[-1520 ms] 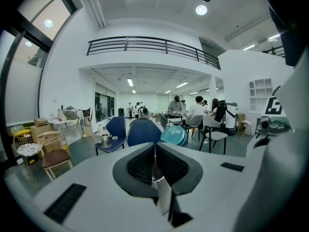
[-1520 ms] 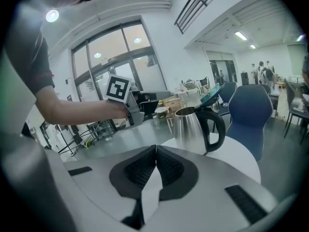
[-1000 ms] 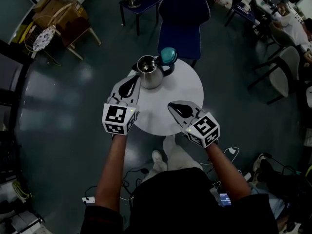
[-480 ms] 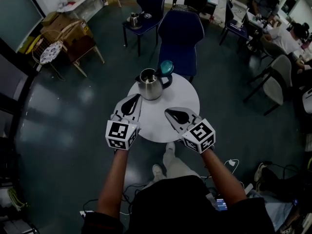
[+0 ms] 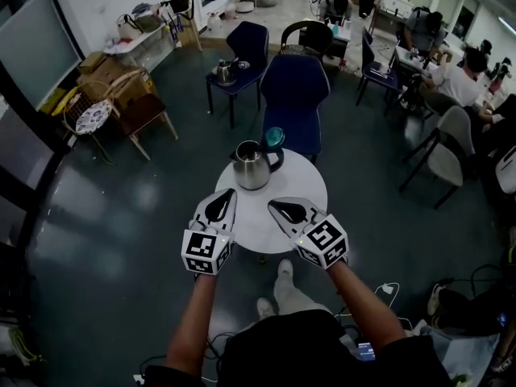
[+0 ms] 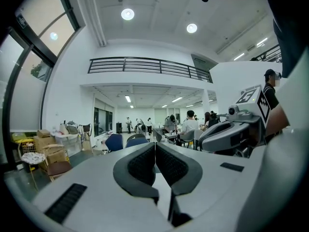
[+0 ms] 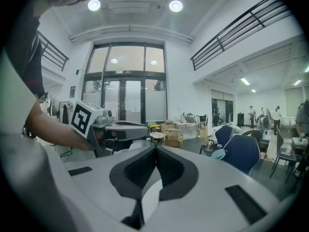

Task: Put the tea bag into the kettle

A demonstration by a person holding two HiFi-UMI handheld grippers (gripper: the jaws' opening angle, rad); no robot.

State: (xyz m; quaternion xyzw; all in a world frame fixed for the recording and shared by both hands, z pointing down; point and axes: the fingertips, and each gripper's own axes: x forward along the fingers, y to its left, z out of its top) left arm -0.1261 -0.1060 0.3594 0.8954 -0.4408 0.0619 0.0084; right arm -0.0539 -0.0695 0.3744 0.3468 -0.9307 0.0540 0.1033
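Note:
A steel kettle (image 5: 251, 166) stands at the far edge of the round white table (image 5: 282, 185), its teal lid (image 5: 275, 138) flipped open beside the black handle. No tea bag shows in any view. My left gripper (image 5: 230, 192) hovers over the table's near left edge, shut, with nothing between its jaws. My right gripper (image 5: 271, 204) sits beside it over the near edge, also shut and empty. In the left gripper view the pads (image 6: 145, 163) press together, and the same holds in the right gripper view (image 7: 155, 150). Both grippers are a short way in front of the kettle.
A dark blue chair (image 5: 296, 93) stands just behind the table, and another chair (image 5: 239, 51) beyond it carries a second kettle (image 5: 223, 72). A wooden chair (image 5: 145, 111) and boxes are at the left. Seated people and grey chairs (image 5: 450, 145) fill the right side.
Both grippers have drawn back toward me, from over the table's middle to its near edge. The head view has tipped up and shows more of the room. The kettle has not moved.

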